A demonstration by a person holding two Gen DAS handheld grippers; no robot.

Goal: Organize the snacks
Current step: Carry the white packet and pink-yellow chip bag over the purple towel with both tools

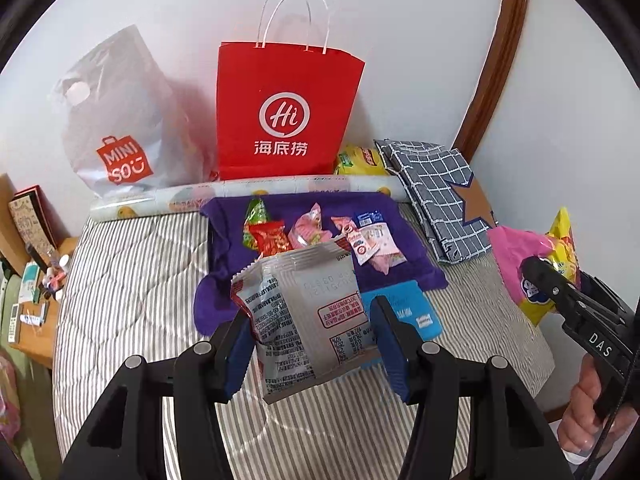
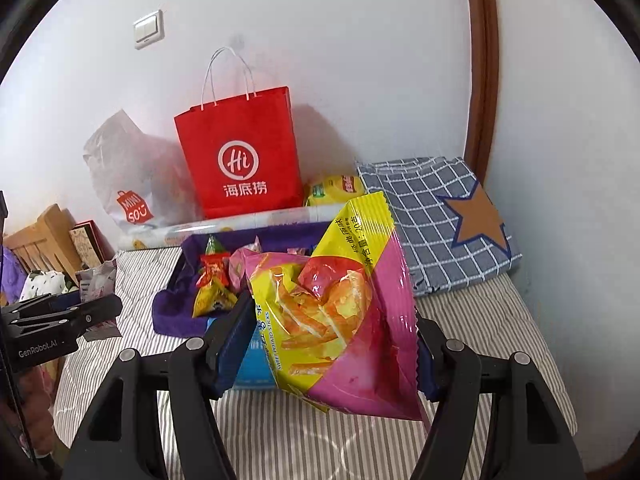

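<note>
My left gripper (image 1: 316, 344) is shut on a silver snack packet (image 1: 304, 312) and holds it above the striped bed (image 1: 132, 280). My right gripper (image 2: 332, 344) is shut on a yellow and pink sweet potato sticks bag (image 2: 340, 308), also held in the air; it shows at the right of the left wrist view (image 1: 532, 264). Several small snack packs (image 1: 280, 232) lie on a purple cloth (image 1: 228, 232) ahead. A red paper bag (image 1: 286, 116) and a white Miniso bag (image 1: 120, 120) stand against the wall behind.
A blue pack (image 1: 416, 312) lies on the bed under the silver packet. A folded checked cloth (image 2: 440, 220) lies at the right. A yellow chips bag (image 1: 360, 160) and a rolled sheet (image 1: 224, 196) sit by the wall. A wooden side table (image 1: 32, 308) with clutter stands left.
</note>
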